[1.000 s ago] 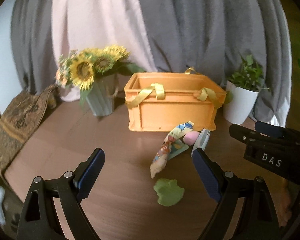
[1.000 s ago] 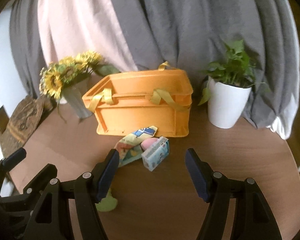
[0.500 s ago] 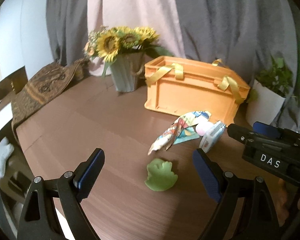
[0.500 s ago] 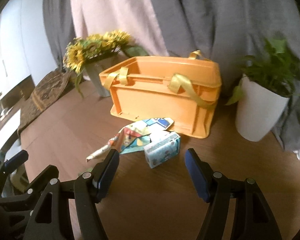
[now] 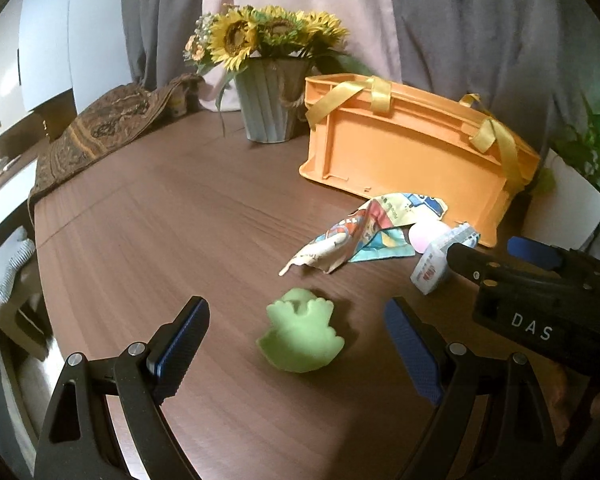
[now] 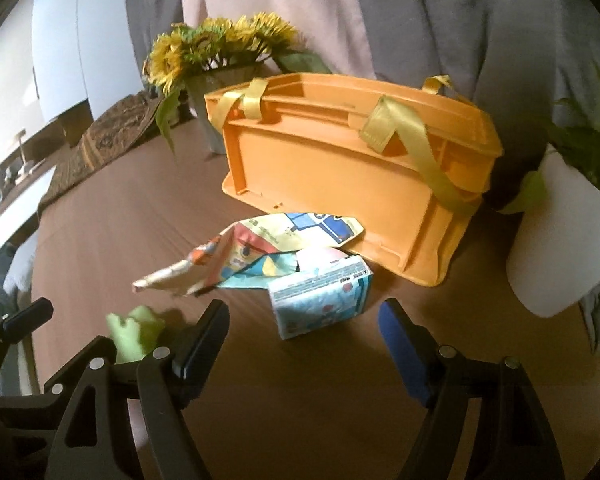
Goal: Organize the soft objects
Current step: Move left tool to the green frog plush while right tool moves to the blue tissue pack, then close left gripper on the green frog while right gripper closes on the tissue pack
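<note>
Both claws hang spread apart and empty over the brown worktop (image 5: 148,240): the left claw (image 5: 296,344) frames a green frog toy (image 5: 300,338), the right claw (image 6: 300,332) a tissue pack (image 6: 322,298), near the orange crate (image 6: 340,168).

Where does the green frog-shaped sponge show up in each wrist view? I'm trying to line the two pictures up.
Left wrist: the green frog sponge lies low in the centre, on the table between the open left gripper fingers.
Right wrist: the same sponge sits at lower left, partly hidden behind the right gripper's left finger.
Shared landmark: the orange crate behind it.
</note>
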`<state>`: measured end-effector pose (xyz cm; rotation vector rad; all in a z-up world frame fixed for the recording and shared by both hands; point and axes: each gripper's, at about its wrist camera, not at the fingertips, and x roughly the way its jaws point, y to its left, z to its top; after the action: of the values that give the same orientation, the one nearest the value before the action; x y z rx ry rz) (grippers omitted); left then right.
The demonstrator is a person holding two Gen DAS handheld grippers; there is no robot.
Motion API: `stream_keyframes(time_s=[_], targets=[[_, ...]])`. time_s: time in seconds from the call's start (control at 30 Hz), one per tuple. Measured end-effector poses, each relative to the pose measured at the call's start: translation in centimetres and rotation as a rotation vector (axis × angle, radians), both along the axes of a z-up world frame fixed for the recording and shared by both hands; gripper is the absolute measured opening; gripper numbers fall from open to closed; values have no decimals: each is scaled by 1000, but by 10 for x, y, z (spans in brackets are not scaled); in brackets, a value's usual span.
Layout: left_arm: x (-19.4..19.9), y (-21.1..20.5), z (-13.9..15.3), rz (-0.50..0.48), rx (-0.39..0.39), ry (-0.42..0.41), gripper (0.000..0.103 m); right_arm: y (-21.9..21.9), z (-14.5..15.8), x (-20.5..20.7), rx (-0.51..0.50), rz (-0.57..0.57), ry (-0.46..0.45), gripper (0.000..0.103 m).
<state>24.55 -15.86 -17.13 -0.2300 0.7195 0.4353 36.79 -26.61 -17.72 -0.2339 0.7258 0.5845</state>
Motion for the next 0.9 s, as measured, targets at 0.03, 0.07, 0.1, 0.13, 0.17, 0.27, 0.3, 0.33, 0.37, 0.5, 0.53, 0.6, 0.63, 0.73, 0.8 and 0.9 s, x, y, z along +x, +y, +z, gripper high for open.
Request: stream_keyframes(time_s=[0.03,0.07,0.1,0.13,0.17,0.27,0.3,0.33,0.37,0.5,0.53,0.6,0.63,0.73,0.8,0.9], targets=[[3,-1,-2,9,-1,3,90,1,-1,2,-3,7,0,78],[6,-1,-4,15,-3,6,90,1,-3,6,-9,18,0,78],[9,-2,-6,20,-3,9,90,2,-4,10,-18,29,-3,80],[11,-2,-9,27,-2,14,90,2,-6,14,-25,40,-7,83],[14,-2,-11,32,-5,19,90,3,-7,16,-30,47,-10,84],[19,-1,-18,43,-16,34,90,5,-14,24,-48,70,-8,84],[20,-1,-20,45,-22,41,90,6,-17,27,-54,84,-1,84],[22,-1,-23,46,-27,47,89,7,-19,29,-60,91,1,84],[23,-1,-25,48,-29,53,88,9,-21,31,-65,99,1,84],[29,2,-32,66,-39,73,83,14,-29,35,-91,126,-10,84],[30,3,-34,69,-42,77,81,15,-31,36,-97,129,-12,84],[32,4,-36,69,-51,87,78,15,-34,39,-100,129,-10,84],[33,5,-38,68,-56,91,76,15,-35,40,-99,127,-6,84],[34,6,-40,71,-63,98,73,17,-38,44,-97,130,-1,84],[34,8,-41,74,-69,93,70,19,-40,46,-102,138,3,84],[33,11,-40,78,-81,87,64,20,-41,46,-94,142,-2,83]])
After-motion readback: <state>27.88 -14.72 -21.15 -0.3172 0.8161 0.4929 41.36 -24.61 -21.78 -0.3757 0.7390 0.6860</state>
